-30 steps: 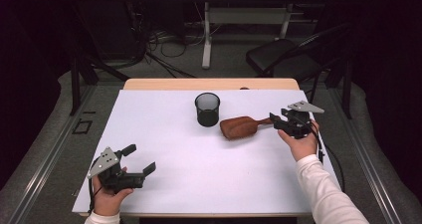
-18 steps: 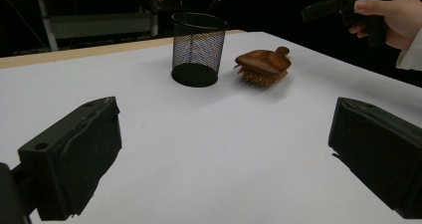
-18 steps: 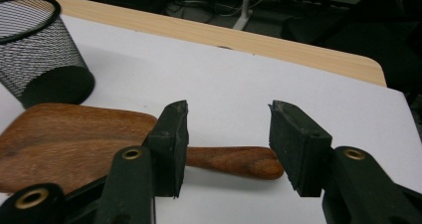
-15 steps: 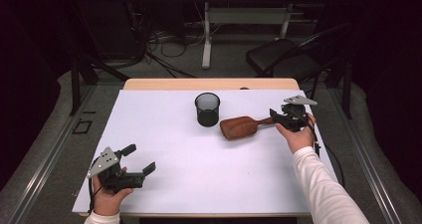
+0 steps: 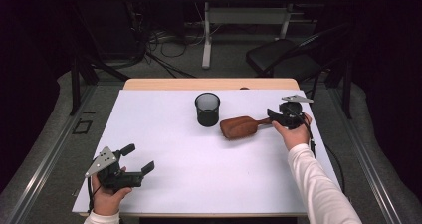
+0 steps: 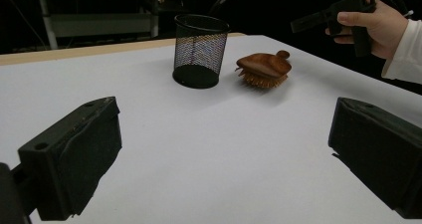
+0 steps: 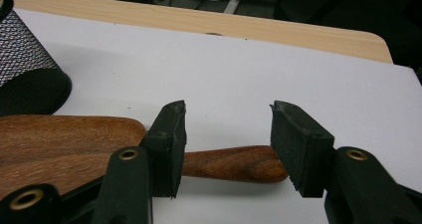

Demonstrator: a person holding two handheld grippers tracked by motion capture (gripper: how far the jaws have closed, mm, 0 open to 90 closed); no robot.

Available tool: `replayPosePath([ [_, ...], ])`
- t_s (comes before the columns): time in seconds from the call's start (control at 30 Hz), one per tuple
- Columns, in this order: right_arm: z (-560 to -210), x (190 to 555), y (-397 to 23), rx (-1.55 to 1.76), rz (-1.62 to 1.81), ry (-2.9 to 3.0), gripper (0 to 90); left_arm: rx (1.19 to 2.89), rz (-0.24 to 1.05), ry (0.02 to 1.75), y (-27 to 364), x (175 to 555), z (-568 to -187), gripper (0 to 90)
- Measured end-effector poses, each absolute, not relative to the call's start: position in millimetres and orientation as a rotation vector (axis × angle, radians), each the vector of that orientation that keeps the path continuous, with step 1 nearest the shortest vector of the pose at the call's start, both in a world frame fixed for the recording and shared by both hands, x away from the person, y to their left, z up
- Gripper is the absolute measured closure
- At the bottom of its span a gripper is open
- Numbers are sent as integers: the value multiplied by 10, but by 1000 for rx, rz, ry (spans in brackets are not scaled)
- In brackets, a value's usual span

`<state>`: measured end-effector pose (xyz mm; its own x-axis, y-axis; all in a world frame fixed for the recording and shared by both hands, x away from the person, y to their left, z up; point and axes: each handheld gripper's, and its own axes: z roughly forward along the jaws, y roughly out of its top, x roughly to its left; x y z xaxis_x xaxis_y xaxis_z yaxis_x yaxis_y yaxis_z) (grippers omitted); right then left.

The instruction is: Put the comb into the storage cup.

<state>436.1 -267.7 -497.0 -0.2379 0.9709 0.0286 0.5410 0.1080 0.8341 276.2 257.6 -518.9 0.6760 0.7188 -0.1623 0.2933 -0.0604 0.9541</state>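
Note:
A brown wooden hairbrush (image 5: pixel 240 127) lies bristles down on the white table (image 5: pixel 174 134), just right of a black mesh cup (image 5: pixel 207 109). My right gripper (image 5: pixel 271 117) hovers at the brush's handle, pointing left along it. Seen from the right gripper view, the handle (image 7: pixel 229 163) runs crosswise below the gap of the gripper (image 7: pixel 226 114). The jaws stand apart and no pad presses on it. My left gripper (image 5: pixel 139 158) rests open at the front left, held in a hand. In the left gripper view (image 6: pixel 224 109) the brush (image 6: pixel 263 67) and cup (image 6: pixel 199 50) lie far ahead.
The table's bare wooden strip (image 5: pixel 209 83) runs along the far edge. A dark chair (image 5: pixel 283 59) and a desk frame with cables stand on the floor behind. Wide white surface lies between the two grippers.
My right gripper has edged a little toward the far side and lower over the brush handle. The brush, cup and left gripper have stayed put.

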Motion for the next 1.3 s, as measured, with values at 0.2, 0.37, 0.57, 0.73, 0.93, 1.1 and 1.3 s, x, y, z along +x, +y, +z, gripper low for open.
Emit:
replayPosePath([
  [0.2, -5015, 4408, -2715, 1503, 1003, 1839, 501, 1645, 422, 836, 2577, 2766, -5191, 3],
  [0.37, -5046, 4434, -2738, 1538, 1008, 1839, 574, 1642, 419, 837, 2574, 2769, -5194, 3],
  [0.57, -5073, 4459, -2736, 1561, 1005, 1838, 663, 1643, 423, 839, 2572, 2769, -5195, 3],
  [0.73, -5112, 4484, -2713, 1580, 1012, 1859, 764, 1642, 423, 840, 2574, 2771, -5196, 4],
  [0.93, -5129, 4492, -2694, 1587, 1008, 1857, 865, 1640, 421, 843, 2573, 2773, -5197, 5],
  [1.1, -5145, 4505, -2671, 1583, 1018, 1862, 900, 1642, 416, 848, 2574, 2774, -5197, 4],
  [1.3, -5181, 4534, -2658, 1596, 1026, 1860, 900, 1641, 419, 849, 2567, 2775, -5201, 5],
])
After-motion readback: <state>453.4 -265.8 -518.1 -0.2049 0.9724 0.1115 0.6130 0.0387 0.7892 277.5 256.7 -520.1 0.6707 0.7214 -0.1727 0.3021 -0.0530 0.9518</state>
